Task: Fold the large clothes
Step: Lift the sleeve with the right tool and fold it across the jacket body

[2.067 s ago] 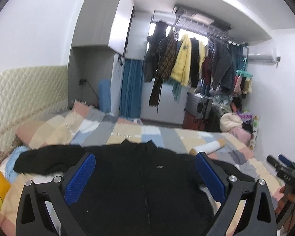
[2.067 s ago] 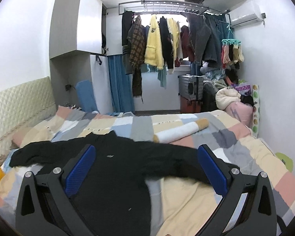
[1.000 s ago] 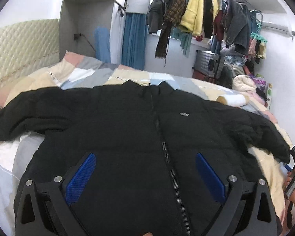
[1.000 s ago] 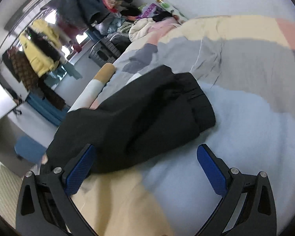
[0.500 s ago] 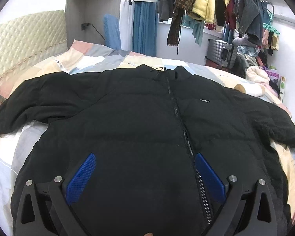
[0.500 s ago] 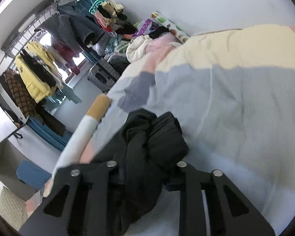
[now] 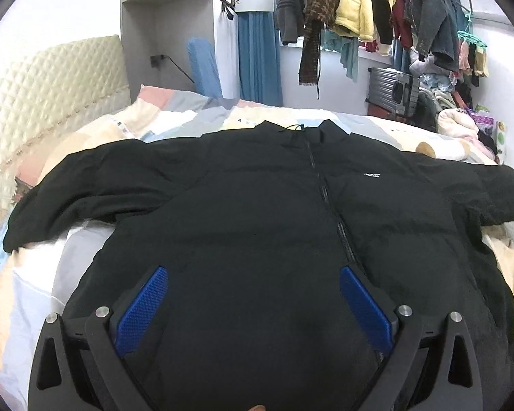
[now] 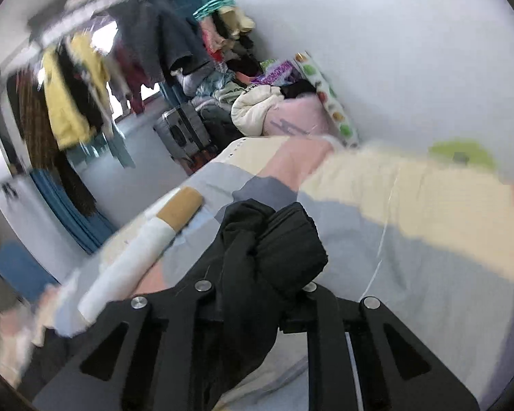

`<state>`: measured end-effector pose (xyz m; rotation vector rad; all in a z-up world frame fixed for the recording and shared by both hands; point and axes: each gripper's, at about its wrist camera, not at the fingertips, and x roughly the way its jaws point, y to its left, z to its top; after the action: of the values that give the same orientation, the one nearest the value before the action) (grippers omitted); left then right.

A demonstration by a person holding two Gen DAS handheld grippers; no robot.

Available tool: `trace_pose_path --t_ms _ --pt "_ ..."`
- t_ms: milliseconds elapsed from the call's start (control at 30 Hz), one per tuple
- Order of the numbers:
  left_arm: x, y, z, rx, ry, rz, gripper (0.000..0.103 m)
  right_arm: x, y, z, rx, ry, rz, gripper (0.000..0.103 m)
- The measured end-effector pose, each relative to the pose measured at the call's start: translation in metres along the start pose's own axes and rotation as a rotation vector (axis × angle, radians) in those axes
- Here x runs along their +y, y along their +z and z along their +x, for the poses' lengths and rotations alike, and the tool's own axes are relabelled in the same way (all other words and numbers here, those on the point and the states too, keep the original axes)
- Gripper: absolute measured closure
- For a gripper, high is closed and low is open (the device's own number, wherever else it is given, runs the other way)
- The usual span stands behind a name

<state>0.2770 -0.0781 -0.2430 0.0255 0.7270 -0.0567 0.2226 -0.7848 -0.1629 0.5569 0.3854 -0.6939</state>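
Note:
A large black zip-up jacket [image 7: 257, 212] lies face up and spread out on the bed, collar to the far side, both sleeves out to the sides. My left gripper [image 7: 253, 298] is open over the jacket's lower front, blue pads on each side, holding nothing. In the right wrist view my right gripper [image 8: 257, 284] is shut on the cuff end of the jacket's right sleeve [image 8: 274, 246], which bunches up between the fingers and is lifted off the patchwork bedcover [image 8: 411, 212].
A white and tan bolster pillow [image 8: 144, 236] lies on the bed behind the sleeve. A padded headboard [image 7: 48, 92] is at the left. Hung clothes [image 7: 353, 7], a suitcase [image 7: 394, 92] and piled bedding [image 8: 274, 109] stand beyond the bed by the wall.
My right gripper has closed on the sleeve cuff and is lifting it; the view is blurred with motion. The left gripper has shifted slightly over the jacket front and stays open.

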Motion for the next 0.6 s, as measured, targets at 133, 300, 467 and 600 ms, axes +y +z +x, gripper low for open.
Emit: trace_pose_path --t_ms 133,300,467,600 --pt "0.01 -0.001 -0.011 -0.015 0.0 0.019 0.001 0.05 0.024 -0.046 -0.076 0.019 -0.063 0.085" --pt "0.027 0.003 -0.032 -0.042 -0.039 -0.021 0.001 0.135 0.042 -0.112 -0.169 0.054 -0.19 0.085" --pt "0.051 0.007 -0.058 -0.089 -0.046 -0.041 0.001 0.22 0.039 -0.17 -0.227 0.148 -0.24 0.085" --pt "0.067 0.004 -0.069 -0.11 -0.086 -0.079 0.001 0.303 0.022 -0.217 -0.283 0.232 -0.376 0.085"
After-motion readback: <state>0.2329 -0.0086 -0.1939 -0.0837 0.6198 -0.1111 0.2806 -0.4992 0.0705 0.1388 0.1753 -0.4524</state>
